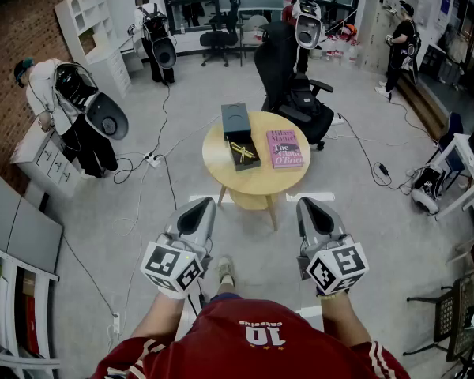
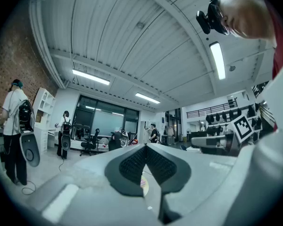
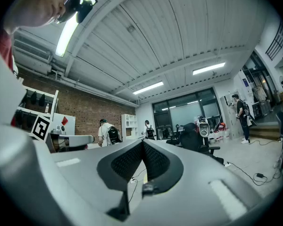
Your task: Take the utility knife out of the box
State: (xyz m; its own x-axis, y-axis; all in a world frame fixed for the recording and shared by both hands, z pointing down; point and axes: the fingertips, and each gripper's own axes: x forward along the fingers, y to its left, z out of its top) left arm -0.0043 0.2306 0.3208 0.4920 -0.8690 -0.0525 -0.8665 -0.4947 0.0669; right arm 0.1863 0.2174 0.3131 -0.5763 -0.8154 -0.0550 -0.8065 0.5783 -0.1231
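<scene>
Head view, with both gripper views. The left tool (image 1: 196, 215) and the right tool (image 1: 314, 215) are held level in the near foreground, side by side. Each is clenched with nothing between its pads, as its own view confirms (left (image 2: 145, 146), right (image 3: 142, 142)). Both are well apart from the round tabletop (image 1: 257, 181) that stands farther off on the floor.

The utility knife (image 1: 241, 150), a small yellow shape at this range, lies inside the open black box (image 1: 245, 164) on the left half of the tabletop. A second black part (image 1: 235, 121), probably the lid, sits just beyond the box on the far side. A pink book (image 1: 284, 148) lies just to its right.

Judged risks:
- The task is not yet begun, and a tool that arrives clenched would shove the box rather than enter it.
- The box looks light and shallow. If the knife sits snugly in its insert, a one-tool pull could lift or drag the whole box toward the tabletop edge, so the other tool may have to steady the wall.
- A wide approach from the right could nudge the book.
- The knife is thin and lies low, so pads closing too high may slip off it and drop it.
- A cable (image 1: 171, 181) trails on the floor left of the tabletop and could catch a foot on the way in.
</scene>
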